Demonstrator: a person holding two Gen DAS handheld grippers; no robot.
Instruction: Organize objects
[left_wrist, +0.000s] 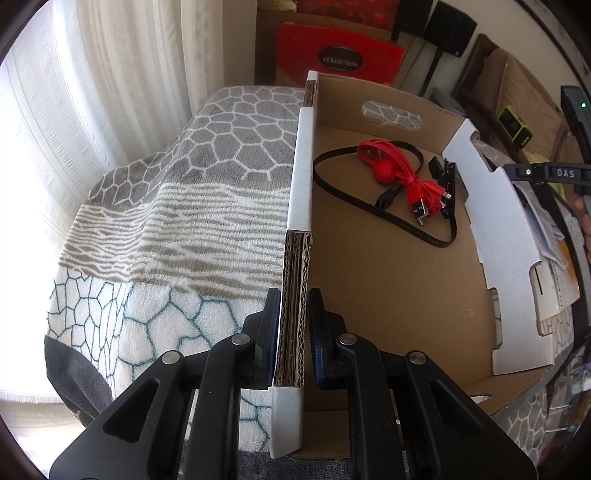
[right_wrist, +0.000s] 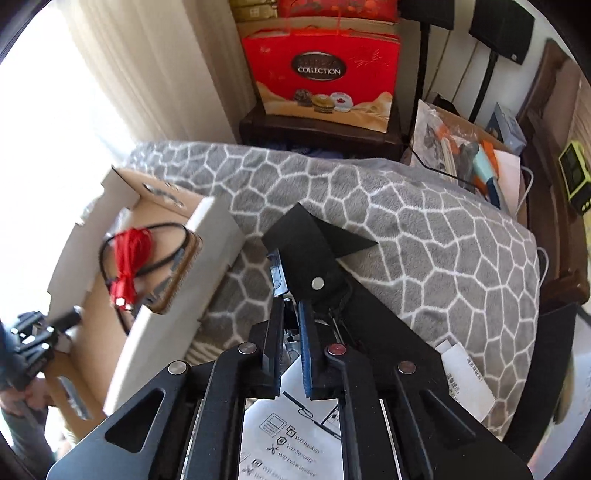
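Observation:
An open cardboard box (left_wrist: 388, 277) rests on a patterned blanket (left_wrist: 221, 155). Inside it lie a coiled red USB cable (left_wrist: 406, 173) and a flat black cable (left_wrist: 332, 184). My left gripper (left_wrist: 293, 314) is shut on the box's left wall (left_wrist: 301, 177), one finger on each side. In the right wrist view my right gripper (right_wrist: 291, 306) is shut on the near end of a black pouch (right_wrist: 306, 243) with a metal snap, held above the blanket (right_wrist: 406, 240). A metal part shows at the pouch's left edge. To the left sit the box (right_wrist: 207, 266) and the red cable (right_wrist: 127, 254).
A printed leaflet (right_wrist: 291, 443) lies under my right gripper and a white slip (right_wrist: 465, 380) to its right. A red gift bag (right_wrist: 321, 74) stands behind the blanket. A bag of small items (right_wrist: 469, 162) and a green device (right_wrist: 574, 177) crowd the right side.

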